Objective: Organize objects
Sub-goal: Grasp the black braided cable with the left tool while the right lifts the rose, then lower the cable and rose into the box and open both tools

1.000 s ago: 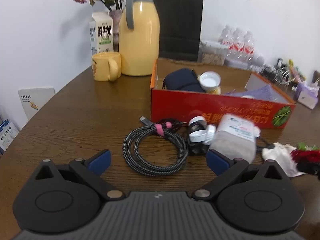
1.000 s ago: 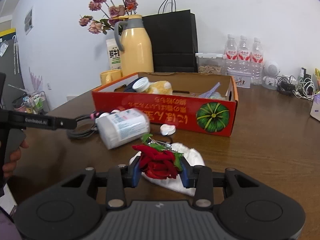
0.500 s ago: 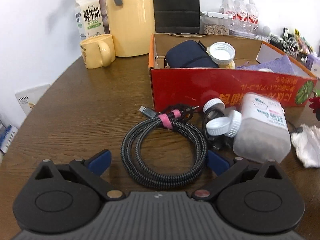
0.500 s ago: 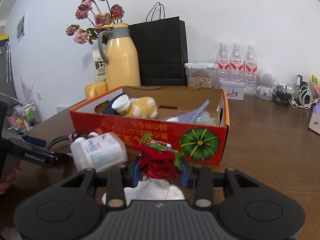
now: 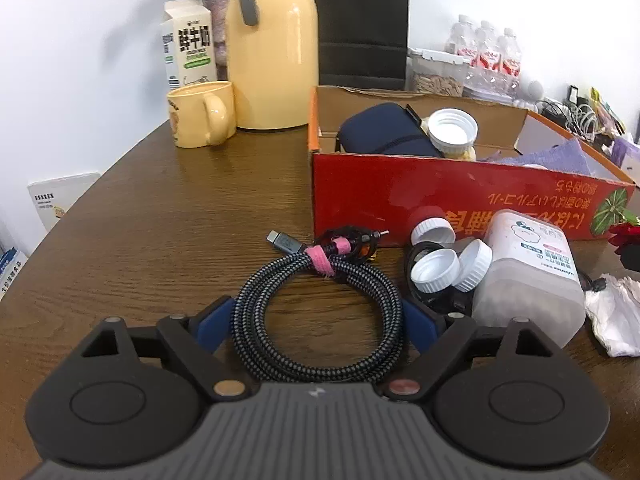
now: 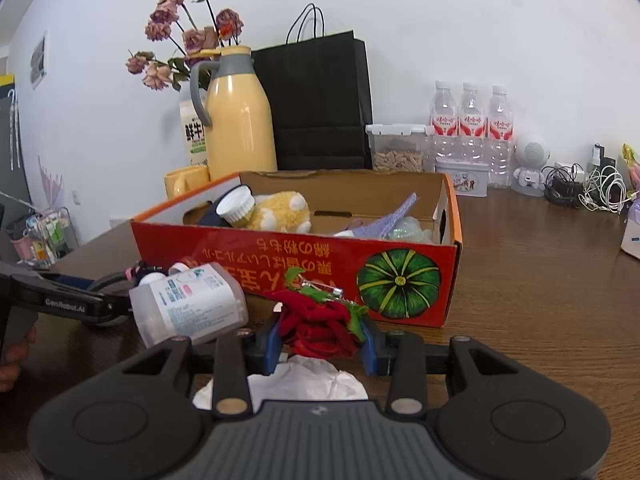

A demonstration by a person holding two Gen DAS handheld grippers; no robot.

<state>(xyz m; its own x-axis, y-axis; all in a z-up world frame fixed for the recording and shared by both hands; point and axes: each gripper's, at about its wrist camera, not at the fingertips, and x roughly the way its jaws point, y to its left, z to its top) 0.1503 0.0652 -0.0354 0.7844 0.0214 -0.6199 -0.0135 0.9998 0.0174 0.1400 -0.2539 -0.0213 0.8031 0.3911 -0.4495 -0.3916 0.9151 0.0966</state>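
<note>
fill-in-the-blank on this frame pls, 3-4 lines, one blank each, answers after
1. The right tool is shut on a red fabric ____.
2. The coiled cable lying between the open left tool's fingers is tied with a ____ strap.
3. The yellow plush toy lies inside the red ____.
4. The clear plastic bottle beside the cable lies on its ____.

Missing words: rose; pink; box; side

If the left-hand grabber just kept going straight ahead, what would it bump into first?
The coiled cable: it already lies between the open left gripper's fingers. Beyond it comes the red box, though depth is hard to judge in this view.
</note>
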